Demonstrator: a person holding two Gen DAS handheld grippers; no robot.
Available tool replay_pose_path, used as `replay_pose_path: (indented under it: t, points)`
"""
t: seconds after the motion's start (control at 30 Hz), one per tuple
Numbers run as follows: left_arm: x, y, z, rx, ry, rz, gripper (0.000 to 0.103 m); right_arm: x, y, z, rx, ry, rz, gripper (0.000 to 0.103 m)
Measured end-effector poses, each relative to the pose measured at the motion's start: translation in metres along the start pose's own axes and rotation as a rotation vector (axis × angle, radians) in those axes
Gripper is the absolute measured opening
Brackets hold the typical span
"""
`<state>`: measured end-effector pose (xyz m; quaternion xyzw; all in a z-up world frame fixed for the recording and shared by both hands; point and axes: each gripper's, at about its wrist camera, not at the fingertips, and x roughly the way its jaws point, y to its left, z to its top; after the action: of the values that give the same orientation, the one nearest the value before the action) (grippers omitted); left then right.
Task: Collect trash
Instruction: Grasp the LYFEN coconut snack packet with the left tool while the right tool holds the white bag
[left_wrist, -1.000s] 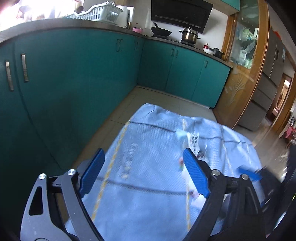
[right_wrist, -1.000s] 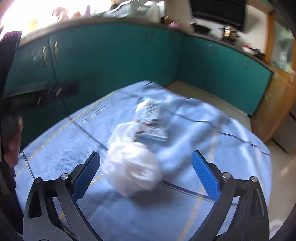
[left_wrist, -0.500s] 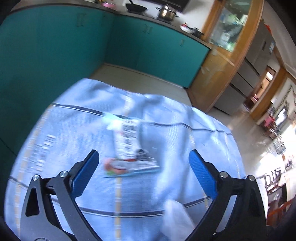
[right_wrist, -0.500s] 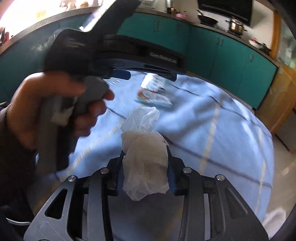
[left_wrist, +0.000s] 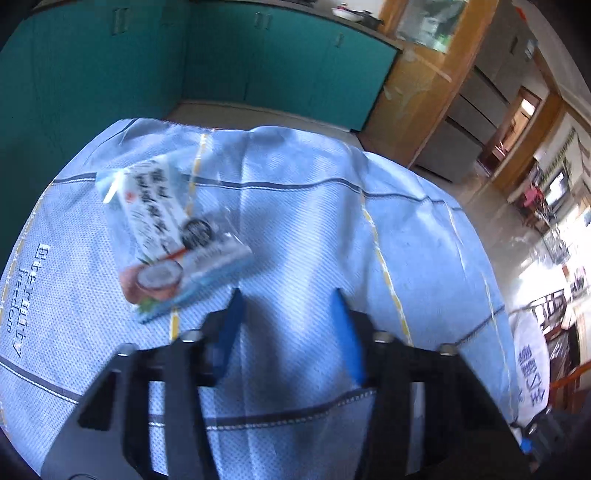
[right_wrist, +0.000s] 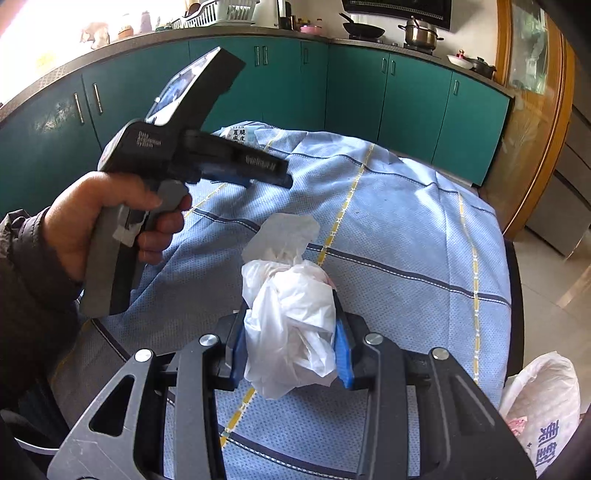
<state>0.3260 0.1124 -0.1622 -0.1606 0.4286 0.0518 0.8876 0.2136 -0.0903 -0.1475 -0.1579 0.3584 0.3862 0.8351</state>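
Teal cabinets ring the kitchen behind the table, which is nearly all covered by a blue checked cloth; we see only a dark strip of its edge.

From the left wrist, the wrapper is blurred, its print unreadable to us beyond a coconut picture. It lies flat on the cloth, up and to the left of the left tool, apart from the tips. That tool's jaws have just been closing and now stand narrow with only bare cloth between them. From the right wrist, the wrapper is almost wholly hidden behind the left tool's body, one white printed corner showing.

We see the crumpled white bag pinched between the blue pads of the right tool, its loose top sticking out ahead of the tips. Whether it rests on the cloth we cannot tell.

A hand in a dark sleeve grips the left tool's handle. At the lower right, a printed plastic sack is cut off by the frame.
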Motion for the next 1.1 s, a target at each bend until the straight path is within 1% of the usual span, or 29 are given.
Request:
replay_pose_path:
  t: [0.03,0.1,0.13,0.2,0.3,0.33,0.37,0.4,0.43,0.47,0.5,0.53,0.63,0.7,0.73,0.8,0.9,0.97,1.0,1.03,1.07,1.1]
  points:
    - [0.0,-0.002,-0.003,0.01,0.012,-0.019,0.017,-0.001,0.0,0.0,-0.001,-0.002,-0.001,0.038]
    - [-0.002,-0.003,-0.008,0.024,0.02,-0.041,0.01,-0.004,0.0,-0.001,-0.002,-0.009,-0.007,0.038]
    - [-0.004,-0.005,-0.011,0.037,0.016,-0.042,0.002,-0.004,0.0,-0.001,-0.002,-0.01,-0.01,0.038]
    - [-0.012,-0.009,-0.018,0.066,0.001,-0.044,0.002,-0.006,-0.002,-0.002,0.002,-0.013,-0.016,0.038]
    - [-0.031,-0.012,-0.027,0.087,-0.049,-0.03,0.002,-0.005,-0.006,-0.003,0.01,-0.016,-0.024,0.038]
    - [-0.037,-0.012,-0.028,0.085,-0.066,-0.026,0.004,-0.006,-0.008,-0.003,0.015,-0.018,-0.026,0.038]
    - [-0.045,-0.011,-0.028,0.077,-0.087,-0.016,0.01,-0.007,-0.009,-0.003,0.019,-0.02,-0.027,0.039]
    - [-0.049,-0.01,-0.026,0.069,-0.095,-0.011,0.039,-0.007,-0.01,-0.004,0.022,-0.021,-0.028,0.039]
    - [-0.054,-0.009,-0.023,0.05,-0.11,-0.003,0.073,-0.008,-0.012,-0.005,0.025,-0.023,-0.03,0.04]
    - [-0.057,-0.008,-0.02,0.032,-0.128,0.003,0.08,-0.01,-0.013,-0.006,0.028,-0.024,-0.032,0.04]
    - [-0.061,-0.005,-0.015,0.009,-0.155,0.003,0.08,-0.009,-0.013,-0.005,0.03,-0.024,-0.033,0.04]
    - [-0.062,-0.004,-0.009,0.0,-0.16,0.003,0.081,-0.01,-0.014,-0.005,0.033,-0.027,-0.035,0.041]
    - [-0.063,0.004,0.003,-0.014,-0.173,0.051,0.082,-0.014,-0.015,-0.006,0.033,-0.038,-0.038,0.041]
    - [-0.061,0.014,0.008,-0.031,-0.172,0.09,0.085,-0.017,-0.017,-0.007,0.037,-0.044,-0.038,0.041]
    - [-0.058,0.019,0.011,-0.045,-0.163,0.11,0.088,-0.019,-0.019,-0.007,0.041,-0.046,-0.04,0.041]
    - [-0.043,0.032,0.022,-0.099,-0.13,0.173,0.089,-0.02,-0.022,-0.008,0.049,-0.047,-0.045,0.041]
    - [-0.018,0.044,0.034,-0.18,-0.066,0.225,0.09,-0.021,-0.022,-0.008,0.046,-0.048,-0.052,0.041]
    - [-0.004,0.047,0.039,-0.224,-0.037,0.239,0.09,-0.023,-0.02,-0.008,0.036,-0.053,-0.057,0.041]
    - [0.0,0.048,0.039,-0.228,-0.029,0.249,0.09,-0.024,-0.019,-0.008,0.032,-0.056,-0.058,0.041]
    - [0.004,0.048,0.039,-0.226,-0.02,0.261,0.088,-0.025,-0.019,-0.009,0.028,-0.057,-0.058,0.041]
    - [0.007,0.047,0.037,-0.22,-0.011,0.27,0.082,-0.024,-0.019,-0.01,0.027,-0.055,-0.058,0.041]
    - [0.009,0.046,0.035,-0.212,0.0,0.269,0.073,-0.023,-0.02,-0.01,0.027,-0.052,-0.059,0.041]
